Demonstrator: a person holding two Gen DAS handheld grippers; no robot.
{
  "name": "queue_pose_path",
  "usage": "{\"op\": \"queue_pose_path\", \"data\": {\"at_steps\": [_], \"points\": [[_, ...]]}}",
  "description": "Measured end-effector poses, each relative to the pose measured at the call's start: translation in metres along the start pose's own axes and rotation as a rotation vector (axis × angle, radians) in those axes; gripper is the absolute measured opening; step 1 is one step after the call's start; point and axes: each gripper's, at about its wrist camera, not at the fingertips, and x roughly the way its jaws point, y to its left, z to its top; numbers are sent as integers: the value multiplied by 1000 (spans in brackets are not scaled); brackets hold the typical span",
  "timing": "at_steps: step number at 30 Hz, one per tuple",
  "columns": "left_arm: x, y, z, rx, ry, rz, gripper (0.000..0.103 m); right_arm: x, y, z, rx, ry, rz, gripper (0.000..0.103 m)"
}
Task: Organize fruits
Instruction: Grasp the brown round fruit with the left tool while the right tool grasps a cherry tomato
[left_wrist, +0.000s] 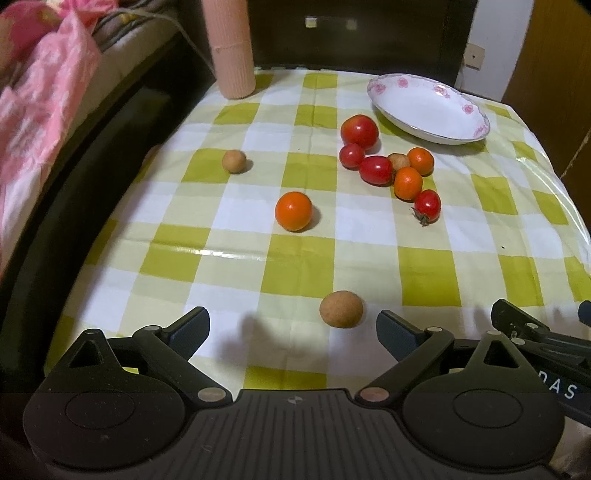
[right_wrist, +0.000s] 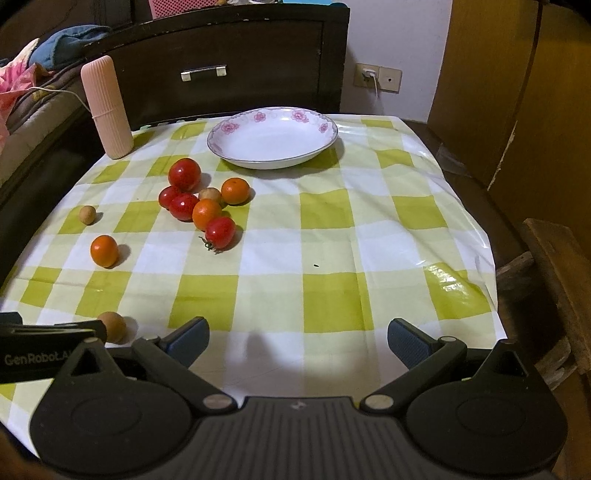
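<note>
A table is covered with a glossy plastic tablecloth (right_wrist: 332, 258) in a check of lime green, pale yellow and white, creased in places and shining where light strikes it. At its far side rests a shallow, round white porcelain dish (right_wrist: 273, 138) with pink flowers printed around its rim; it holds nothing. Near the far left corner stands a tall, upright, ribbed pink cylinder (right_wrist: 107, 107) with a rounded top.

The fruits lie loose on the cloth. A tight cluster (right_wrist: 203, 201) sits just before the dish, toward the left: four smooth, shiny red tomatoes, two matte orange citrus fruits and one small tan round fruit, several touching. One red tomato at the near edge carries a dried stem. Apart from the cluster, further left, lie a lone orange fruit (left_wrist: 293, 211) and a small tan ball-shaped fruit (left_wrist: 233, 161). A larger tan, rough-skinned round fruit (left_wrist: 341, 309) lies near the front edge.

The left gripper (left_wrist: 293, 330) has its black jaws spread wide and empty, the rough tan fruit just ahead between the fingertips. The right gripper (right_wrist: 297, 341) is likewise spread wide, holding nothing, over bare cloth.
</note>
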Motion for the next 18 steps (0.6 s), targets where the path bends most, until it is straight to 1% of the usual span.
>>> {"op": "queue_pose_path", "data": {"at_steps": [2,5,7,9,11,13,15,17,18], "points": [[0,3,0,-19,-2,-6,99,1,2,1,-13,-1,11,100],[-1,7,-2,-17,-6,-19,99,2,5,3,-55,-12,24,100],[-3,7,-5,8,-25,-13,97,3,7,5,-81,-20,38,100],[-5,3,-9,62,-50,15,94,3,7,9,-94,-29,64,99],[-3,-2,-11,102,-56,12,90,5,6,13,-103,-38,85,95],[1,-5,-12,124,-51,-5,79,10,8,17,-114,-35,109,90],[8,-9,-11,145,-29,-8,77,16,10,21,-130,-18,138,86],[14,-11,-9,145,-17,-16,74,22,11,24,-143,-5,164,84],[17,-13,-8,146,-15,-19,69,24,12,28,-150,-3,174,77]]}}
